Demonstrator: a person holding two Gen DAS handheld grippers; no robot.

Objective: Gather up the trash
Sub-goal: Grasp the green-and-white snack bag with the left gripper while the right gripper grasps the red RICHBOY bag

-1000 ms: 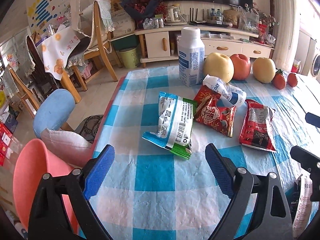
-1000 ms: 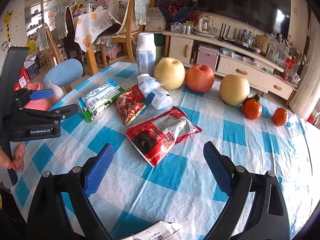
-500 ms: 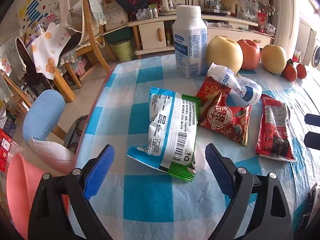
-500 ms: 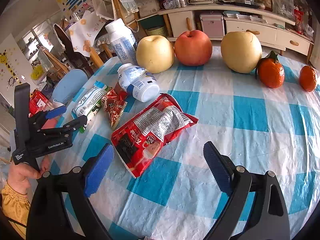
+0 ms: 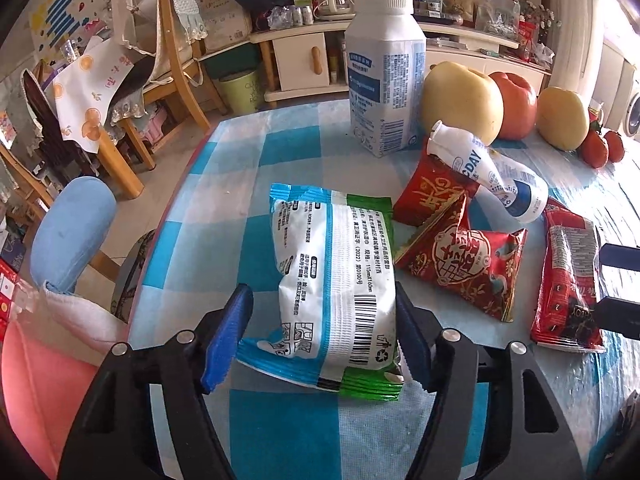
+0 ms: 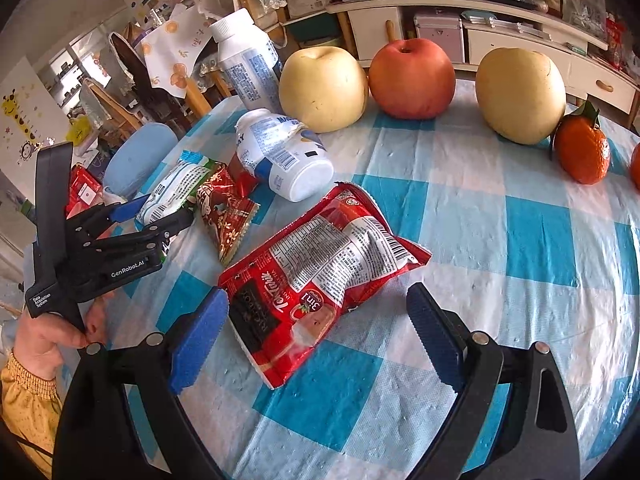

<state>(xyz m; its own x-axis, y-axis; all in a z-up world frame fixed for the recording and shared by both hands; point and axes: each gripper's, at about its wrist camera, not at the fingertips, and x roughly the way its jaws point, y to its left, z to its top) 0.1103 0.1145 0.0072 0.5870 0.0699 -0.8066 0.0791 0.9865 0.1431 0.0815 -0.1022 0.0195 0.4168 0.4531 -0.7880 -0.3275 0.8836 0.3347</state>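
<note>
A white, blue and green snack wrapper lies on the blue checked tablecloth. My left gripper has closed around its near end, its jaws against the wrapper's sides; it also shows in the right wrist view. A red triangular wrapper, a crushed white bottle and a red coffee-mix packet lie beside it. My right gripper is open, its jaws either side of the red packet's near end.
An upright white bottle, two yellow pears, a red apple and small oranges stand at the table's far side. A pink bin and a blue stool are left of the table edge.
Both grippers moved forward over the table. The left one narrowed from wide open onto the green and white wrapper. The right one came up to the red packet, still open.
</note>
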